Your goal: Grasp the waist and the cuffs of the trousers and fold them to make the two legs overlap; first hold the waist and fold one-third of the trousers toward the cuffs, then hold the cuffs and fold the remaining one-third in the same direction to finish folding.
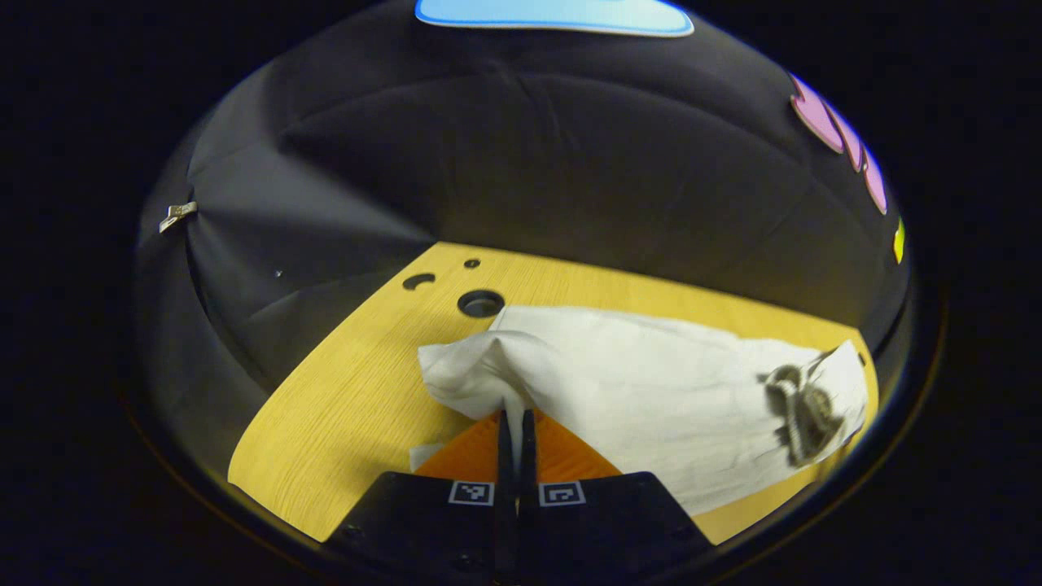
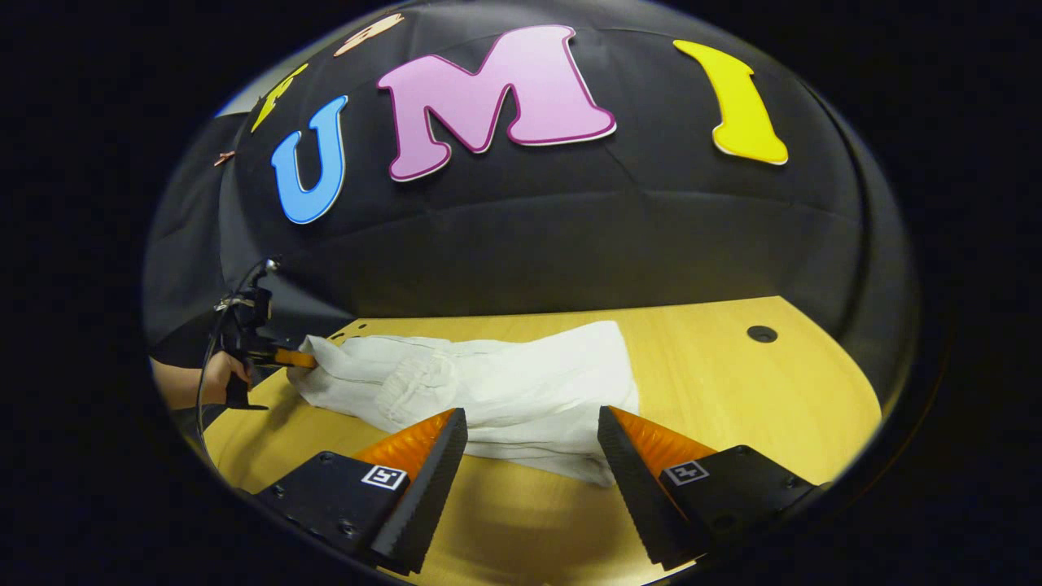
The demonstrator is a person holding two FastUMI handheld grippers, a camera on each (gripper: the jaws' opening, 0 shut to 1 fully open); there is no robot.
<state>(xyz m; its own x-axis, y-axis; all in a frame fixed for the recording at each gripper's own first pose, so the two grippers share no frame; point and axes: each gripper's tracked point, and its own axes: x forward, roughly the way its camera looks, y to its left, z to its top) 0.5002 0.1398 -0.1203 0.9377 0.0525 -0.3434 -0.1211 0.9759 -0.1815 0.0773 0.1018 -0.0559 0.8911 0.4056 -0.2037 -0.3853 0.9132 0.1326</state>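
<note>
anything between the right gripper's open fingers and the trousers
No. In the right gripper view, the stretch from the right gripper to the near edge of the trousers is bare wooden table.

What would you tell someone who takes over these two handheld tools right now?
Left tool: shut on one end of the white trousers, lifting it slightly off the wooden table.
Right tool: open, near the trousers' front edge, holding nothing.
Trousers: lying lengthwise across the table, looking already folded leg over leg.
Left: grip with the right tool, then make both one-third folds. Which end is the waist isn't clear to me.
</note>
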